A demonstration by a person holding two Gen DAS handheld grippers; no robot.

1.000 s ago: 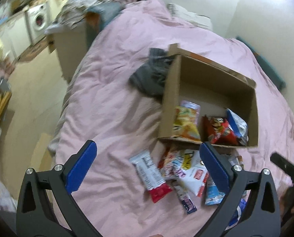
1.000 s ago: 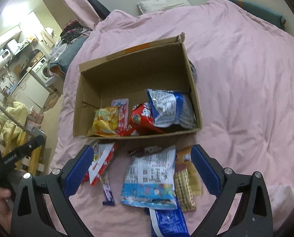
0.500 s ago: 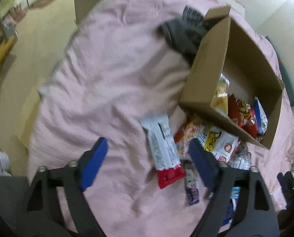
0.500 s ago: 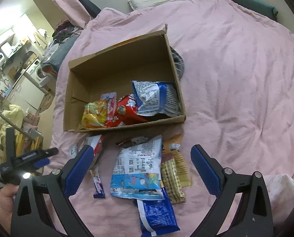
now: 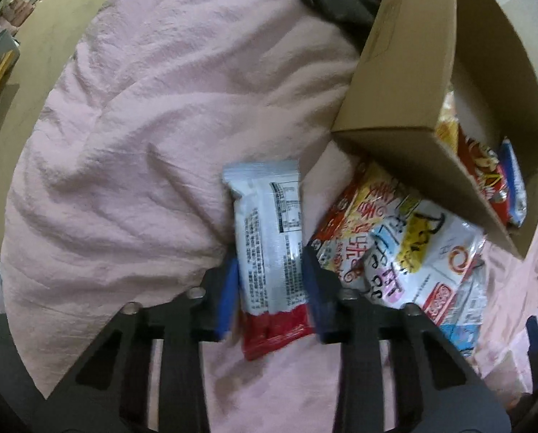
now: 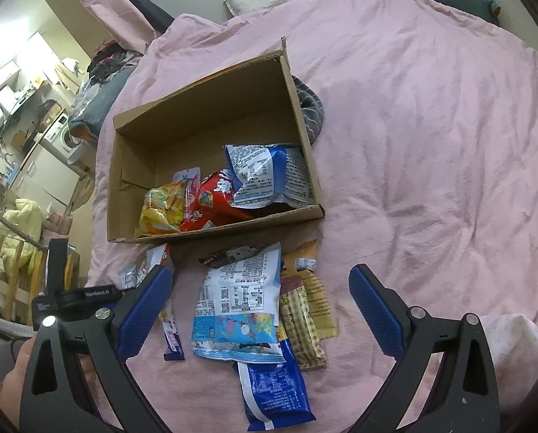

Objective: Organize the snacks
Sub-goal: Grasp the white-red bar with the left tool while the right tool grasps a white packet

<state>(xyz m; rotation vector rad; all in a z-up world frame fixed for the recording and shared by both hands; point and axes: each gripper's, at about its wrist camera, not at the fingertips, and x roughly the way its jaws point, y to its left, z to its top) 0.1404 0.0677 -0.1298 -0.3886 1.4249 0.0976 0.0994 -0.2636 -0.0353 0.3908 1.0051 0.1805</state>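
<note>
Left wrist view: my left gripper (image 5: 270,285) has just been closing, its blue pads now against both sides of a silver-and-red snack packet (image 5: 269,241) lying on the pink bedspread (image 5: 131,144) just in front of the cardboard box (image 6: 211,126). Inside the box lie yellow (image 6: 160,209), red (image 6: 211,202) and blue-and-white bags (image 6: 265,173). My right gripper (image 6: 260,310) hangs wide open above loose packets before the box.

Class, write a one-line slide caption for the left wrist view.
Left tongs closing around a silver-and-red snack packet on a pink blanket beside the box.
</note>
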